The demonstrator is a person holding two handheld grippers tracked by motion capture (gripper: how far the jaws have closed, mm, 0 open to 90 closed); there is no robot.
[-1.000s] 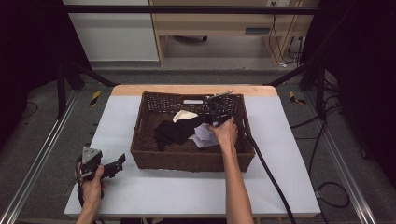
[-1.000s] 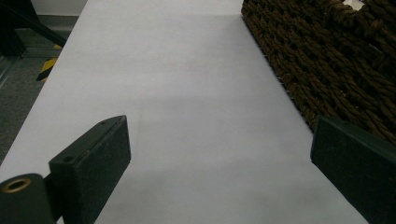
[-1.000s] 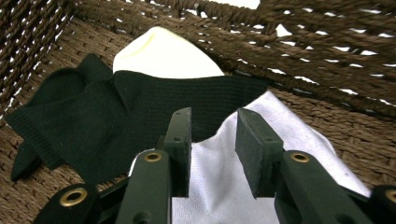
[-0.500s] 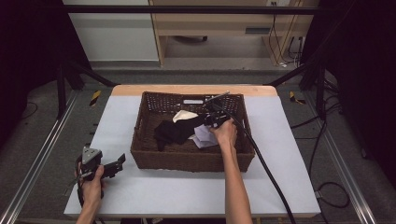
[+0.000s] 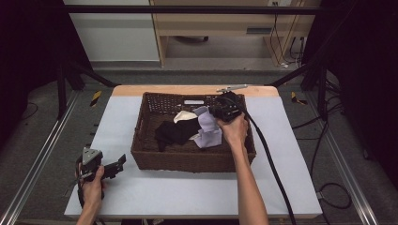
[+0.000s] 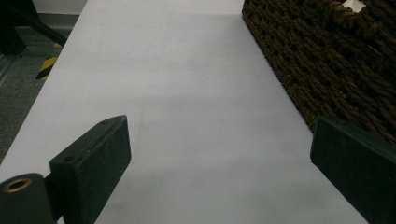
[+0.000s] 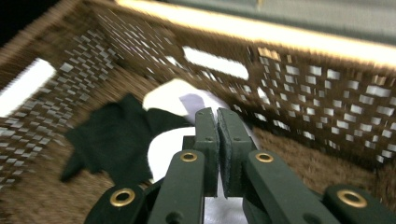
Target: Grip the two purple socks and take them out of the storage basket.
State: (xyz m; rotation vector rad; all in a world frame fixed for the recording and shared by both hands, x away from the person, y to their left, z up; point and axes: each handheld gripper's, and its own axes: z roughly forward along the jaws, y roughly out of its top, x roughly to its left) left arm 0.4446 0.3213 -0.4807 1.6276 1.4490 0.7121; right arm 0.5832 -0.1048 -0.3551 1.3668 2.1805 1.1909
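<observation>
The dark brown rectangular basket (image 5: 187, 157) is rough woven wicker; inside, a soft lavender cloth (image 5: 208, 131) and matt black cloth (image 5: 176, 132); the pale tabletop (image 5: 187, 192) looks smooth, matt.

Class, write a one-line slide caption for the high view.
Right gripper lifts a pale lilac cloth from the wicker basket.

Bare forearms, a black claw in each hand.
Left claw (image 5: 115, 165) bore a grey three-cornered plate; right claw (image 5: 213, 112) trailed a thick black cable; brass rivets studded both.
</observation>
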